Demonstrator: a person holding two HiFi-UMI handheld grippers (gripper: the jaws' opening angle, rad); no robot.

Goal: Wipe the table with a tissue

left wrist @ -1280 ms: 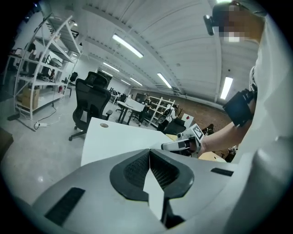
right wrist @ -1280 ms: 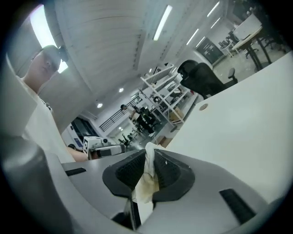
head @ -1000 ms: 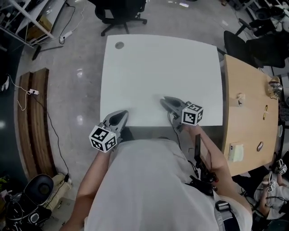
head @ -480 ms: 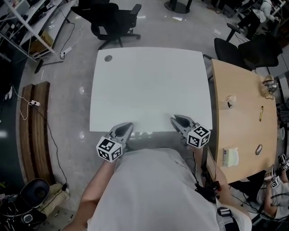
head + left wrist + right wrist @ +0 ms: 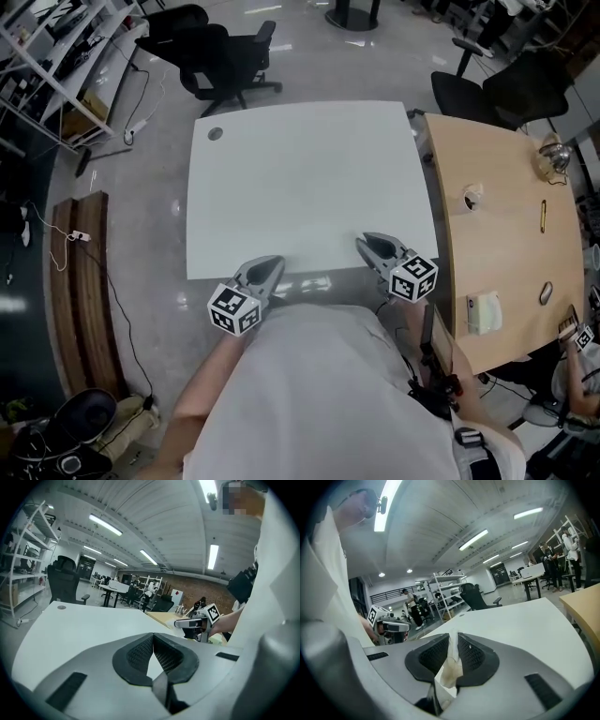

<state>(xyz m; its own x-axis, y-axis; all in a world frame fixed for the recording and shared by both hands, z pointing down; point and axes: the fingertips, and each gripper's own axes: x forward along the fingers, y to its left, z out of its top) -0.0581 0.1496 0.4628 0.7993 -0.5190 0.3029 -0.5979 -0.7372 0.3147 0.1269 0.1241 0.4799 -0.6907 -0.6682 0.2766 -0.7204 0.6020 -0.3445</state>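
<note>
At table edge, right claw forward

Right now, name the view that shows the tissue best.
The right gripper view: the tissue sits pinched between the right gripper's fingers, close up. The head and left gripper views show only that gripper.

The head view looks steeply down from well above the white table, taking in its whole top. Both gripper views sit low at the table's near edge, facing across it. The left gripper view catches the right gripper; the right gripper view catches the left gripper. All three share the tabletop.
</note>
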